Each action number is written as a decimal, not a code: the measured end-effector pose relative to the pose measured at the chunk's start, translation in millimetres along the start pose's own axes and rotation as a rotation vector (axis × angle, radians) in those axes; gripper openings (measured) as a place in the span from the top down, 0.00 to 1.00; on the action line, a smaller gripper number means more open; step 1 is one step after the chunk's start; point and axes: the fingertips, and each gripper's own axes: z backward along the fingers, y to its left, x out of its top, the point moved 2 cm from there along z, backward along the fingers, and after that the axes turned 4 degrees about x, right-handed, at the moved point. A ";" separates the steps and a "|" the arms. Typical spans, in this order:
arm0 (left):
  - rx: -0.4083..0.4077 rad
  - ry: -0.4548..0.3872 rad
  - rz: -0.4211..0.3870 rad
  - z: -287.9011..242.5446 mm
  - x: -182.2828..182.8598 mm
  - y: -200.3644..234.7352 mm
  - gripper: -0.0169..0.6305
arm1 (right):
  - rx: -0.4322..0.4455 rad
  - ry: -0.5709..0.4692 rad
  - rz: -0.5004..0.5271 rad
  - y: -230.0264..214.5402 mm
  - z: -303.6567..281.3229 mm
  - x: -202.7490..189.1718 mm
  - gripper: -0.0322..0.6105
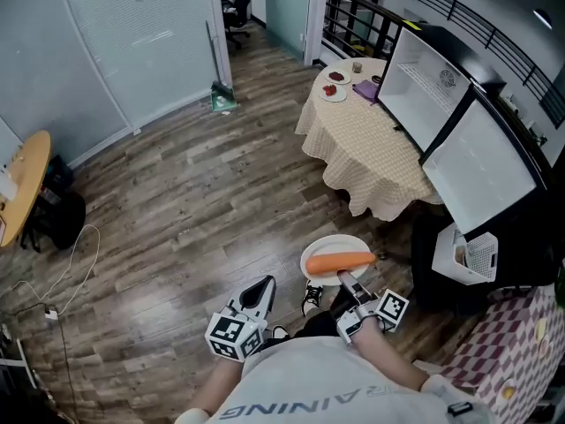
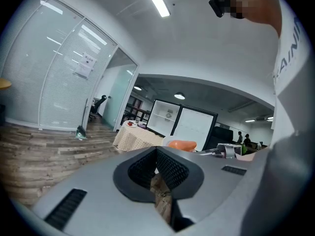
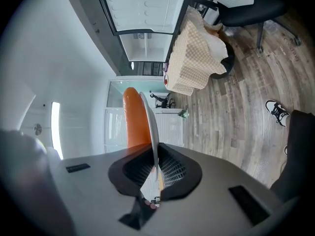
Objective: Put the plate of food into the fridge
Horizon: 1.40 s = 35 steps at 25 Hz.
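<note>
**A:** We see the right claw pinching the near rim of a white plate, held level above the wood floor just in front of the person's body.

**B:** We see the same from the right gripper view: the plate runs edge-on between the two pads, which close on it from either side. A long orange piece of food lies across the plate.

**A:** And the left claw?

**B:** We make its jaws pressed together with nothing between them. It hangs low at the person's left, beside the plate but clear of it.

**A:** Where do we put the plate in relation to the fridge?

**B:** Outside it. The fridge stands ahead and to the right, its white inside and shelves showing in a black frame. The plate hangs apart from it, nearer the person.

**A:** Beside the fridge we see a round desk under a checked cloth, with a few small dishes at its far edge.

**B:** We also see a shoe on the floor just below the plate, and glass partition walls across the room at upper left.
</note>
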 end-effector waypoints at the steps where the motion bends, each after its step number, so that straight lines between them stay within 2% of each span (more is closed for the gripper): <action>1: 0.014 -0.001 -0.001 -3.2 2.2 6.6 0.96 | 0.003 0.007 -0.004 -0.5 -8.3 2.3 0.89; 5: 0.055 -0.005 0.011 -21.0 12.8 30.6 0.96 | -0.001 0.026 -0.010 -1.8 -41.5 16.6 0.89; 13: 0.069 -0.014 -0.007 -82.1 50.0 54.6 0.96 | 0.008 0.027 -0.020 10.7 -98.0 67.8 0.89; 27: 0.038 0.011 -0.049 -223.2 98.2 48.3 0.96 | 0.004 0.003 -0.047 14.8 -160.2 190.8 0.89; 35: 0.016 0.046 -0.058 -280.9 100.6 44.8 0.96 | 0.015 -0.028 -0.063 7.2 -178.9 243.5 0.89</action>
